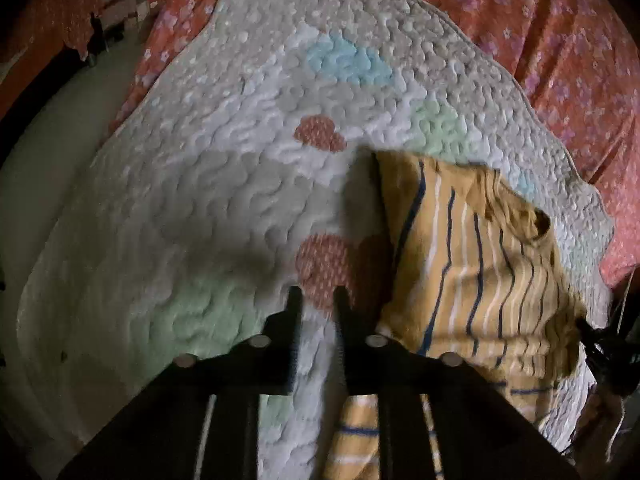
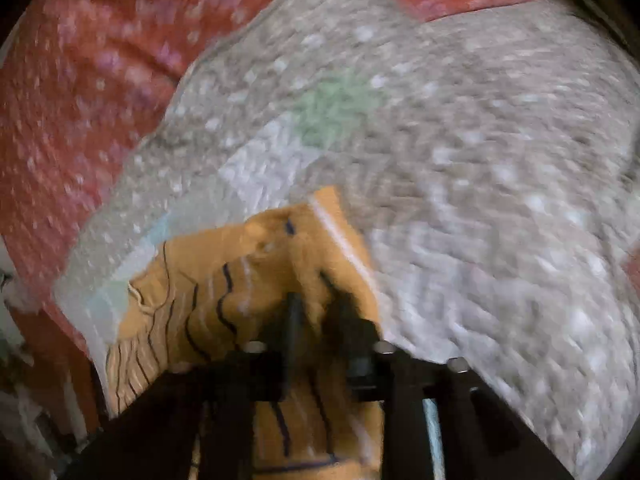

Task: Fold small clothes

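Left wrist view looks down on a quilt (image 1: 224, 184), grey-white and bumpy with blue, green and red patches, spread over a red flowered sheet (image 1: 560, 40) on a bed. A pale floor (image 1: 52, 152) shows past the quilt's left edge, and some slatted furniture stands dim and unclear at the far top left. The light is low.

The left gripper (image 1: 318, 296) hangs over a red patch of the quilt. Its black fingers (image 1: 295, 308) stand a narrow gap apart, with only quilt showing between their tips; they grip nothing. Just to their right lies the shirt (image 1: 472, 264), mustard yellow with dark blue and white stripes. It sits on the quilt's near right part, partly folded, one flap raised. Its long axis runs from the near edge up and away, and the stripes run mostly along that line. Part of it also shows under the gripper's body.

Right wrist view is blurred. The right gripper (image 2: 316, 304) is low over the shirt (image 2: 208, 280), its fingers part open with yellow cloth between them. Whether the pads press the cloth I cannot tell. The quilt (image 2: 480, 160) fills the right side, the sheet (image 2: 80, 80) the left.
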{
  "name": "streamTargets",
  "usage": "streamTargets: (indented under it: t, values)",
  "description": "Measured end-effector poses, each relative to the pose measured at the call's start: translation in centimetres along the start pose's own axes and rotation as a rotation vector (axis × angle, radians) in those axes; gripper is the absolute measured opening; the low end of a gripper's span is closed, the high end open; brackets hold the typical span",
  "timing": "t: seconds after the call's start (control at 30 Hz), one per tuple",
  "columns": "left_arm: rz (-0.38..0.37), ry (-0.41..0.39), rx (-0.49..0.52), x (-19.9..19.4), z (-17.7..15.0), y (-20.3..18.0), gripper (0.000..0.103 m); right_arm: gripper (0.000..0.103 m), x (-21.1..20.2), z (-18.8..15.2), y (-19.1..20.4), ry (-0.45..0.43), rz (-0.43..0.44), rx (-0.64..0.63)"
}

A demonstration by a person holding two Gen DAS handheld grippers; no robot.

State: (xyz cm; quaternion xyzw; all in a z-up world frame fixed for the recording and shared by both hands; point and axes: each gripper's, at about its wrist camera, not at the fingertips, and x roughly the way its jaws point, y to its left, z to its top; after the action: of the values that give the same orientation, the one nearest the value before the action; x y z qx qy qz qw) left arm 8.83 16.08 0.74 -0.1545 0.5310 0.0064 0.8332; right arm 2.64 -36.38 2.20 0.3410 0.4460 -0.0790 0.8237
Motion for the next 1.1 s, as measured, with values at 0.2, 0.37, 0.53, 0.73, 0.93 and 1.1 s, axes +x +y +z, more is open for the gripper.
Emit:
streamTargets:
  t: [0.2, 0.37, 0.53, 0.73, 0.93, 1.1]
  values:
    - [-0.071, 0.042, -0.021, -1.1, -5.0, 0.0, 0.026, 0.052, -4.9, -6.3, -2.9, 0.032, 0.054, -0.099]
    - [-0.11, 0.001, -0.01, -3.2, -9.8, 0.5, 0.038, 0.052, -5.1, -14.4, -6.2, 0.174, 0.097, -0.133]
    - [-0.152, -0.015, 0.002, -4.5, -15.3, 1.0, 0.046, 0.053, -4.9, -19.4, -8.6, 0.21, 0.211, -0.048]
    - [-0.173, 0.081, -0.001, -4.5, -20.9, 1.1, 0.05, 0.054, -6.0, -21.7, -9.4, 0.265, 0.272, -0.051]
    - [-0.167, 0.141, 0.088, -4.2, -24.4, -0.9, 0.072, 0.059, -6.5, -25.1, -9.5, 0.32, 0.277, -0.089]
    - [-0.182, 0.196, 0.179, -3.5, -26.0, -2.5, 0.094, 0.062, -5.0, -28.4, -9.3, 0.426, 0.23, -0.108]
